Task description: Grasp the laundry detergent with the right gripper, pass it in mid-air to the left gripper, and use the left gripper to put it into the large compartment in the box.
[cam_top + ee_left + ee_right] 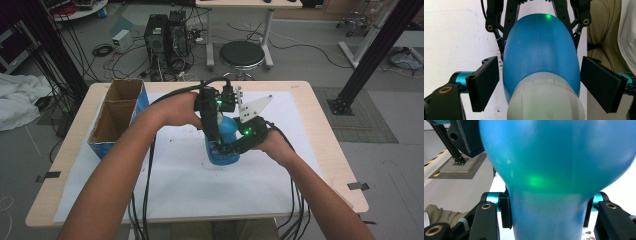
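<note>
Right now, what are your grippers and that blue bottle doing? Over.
Right hand-held gripper clamped on bottle. Left hand-held gripper open, jaws either side of it, not touching. Box off to the side, nothing blocking.

A robotics lab, this: two computer towers (167, 40) on the floor amid tangled cables (107, 55), a black stool (242, 54), black aluminium framing (376, 50), a paper-covered table (320, 125).

The bottle (540, 57) looked like smooth blue plastic with a soft sheen — its cap (545, 100) frosted white; the box (117, 116) was matt cardboard, the counter (320, 130) pale wood.
</note>
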Available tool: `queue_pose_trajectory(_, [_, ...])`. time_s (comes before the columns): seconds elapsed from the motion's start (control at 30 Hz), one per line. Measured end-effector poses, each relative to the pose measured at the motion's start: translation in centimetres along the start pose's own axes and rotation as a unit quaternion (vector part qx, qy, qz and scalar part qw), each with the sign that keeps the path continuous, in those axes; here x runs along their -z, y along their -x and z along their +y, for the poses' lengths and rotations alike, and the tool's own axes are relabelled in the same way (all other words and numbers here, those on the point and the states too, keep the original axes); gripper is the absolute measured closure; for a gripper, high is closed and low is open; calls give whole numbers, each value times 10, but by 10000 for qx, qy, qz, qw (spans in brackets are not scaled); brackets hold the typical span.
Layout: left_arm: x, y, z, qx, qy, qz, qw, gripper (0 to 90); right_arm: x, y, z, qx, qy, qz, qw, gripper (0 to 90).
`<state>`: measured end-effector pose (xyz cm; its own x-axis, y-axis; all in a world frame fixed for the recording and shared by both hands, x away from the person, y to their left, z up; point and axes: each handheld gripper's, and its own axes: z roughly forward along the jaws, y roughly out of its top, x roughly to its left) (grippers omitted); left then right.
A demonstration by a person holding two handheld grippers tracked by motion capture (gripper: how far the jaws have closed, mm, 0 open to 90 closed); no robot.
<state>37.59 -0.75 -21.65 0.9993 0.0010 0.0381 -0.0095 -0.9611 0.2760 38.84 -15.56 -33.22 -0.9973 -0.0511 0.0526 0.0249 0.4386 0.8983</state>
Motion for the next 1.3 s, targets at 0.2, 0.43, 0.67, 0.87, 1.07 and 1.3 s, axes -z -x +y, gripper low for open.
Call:
queue_pose_trajectory(0.2, [1,0,0,-30,40,21,10000,201,0,0,0,-18,16,3,10000,448])
queue_pose_trajectory(0.43, [0,1,0,-93,17,0,10000,239,-1,-1,0,-24,16,-1,10000,448])
queue_pose_trajectory(0.67, [0,1,0,-107,7,-14,9999,284,-2,0,0,-24,19,5,10000,448])
queue_pose_trajectory(0.87, [0,1,0,-151,24,-13,9999,346,-2,-1,1,-21,29,17,10000,448])
queue_pose_trajectory(1.07, [-1,1,0,-165,-44,-2,9999,366,-2,-1,1,1,25,28,10000,448])
queue_pose_trajectory(1.3, [-1,3,0,-220,-48,48,9997,371,-2,-2,1,39,29,41,10000,448])
